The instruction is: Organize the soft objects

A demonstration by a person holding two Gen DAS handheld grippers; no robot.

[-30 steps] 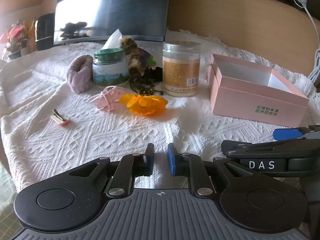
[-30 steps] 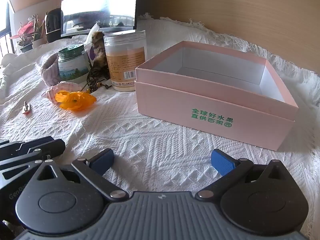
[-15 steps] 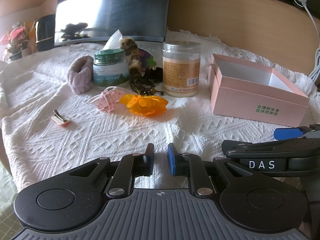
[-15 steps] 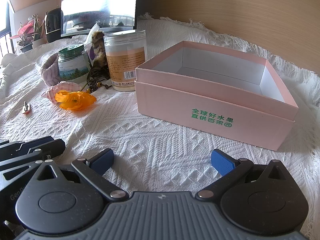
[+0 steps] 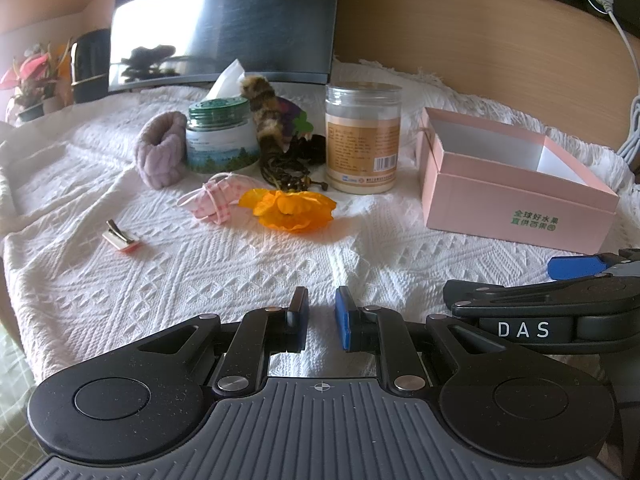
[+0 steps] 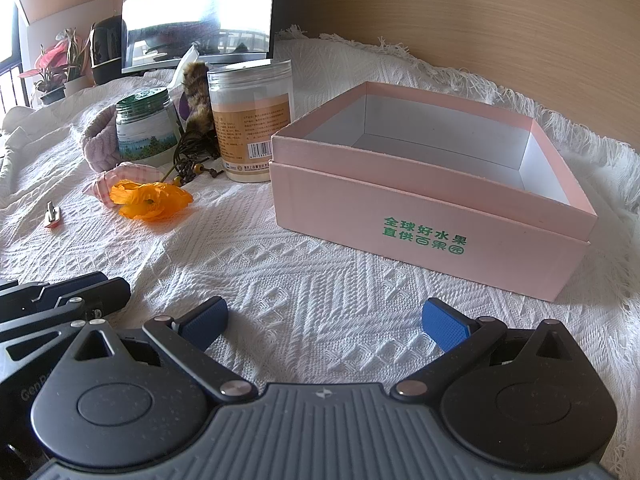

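Bright daylight floods both views, and the dark screen [image 5: 224, 24] at the back throws a blown-out white glare, stronger in the right wrist view [image 6: 200, 12]. Soft shadows fall to the right of the orange flower [image 5: 294, 210] and the pink box [image 6: 432, 200]. Focus is crisp on the white cloth [image 5: 200, 272]. Fisheye bending curves the wooden wall [image 5: 480, 40], and the corners go dim.
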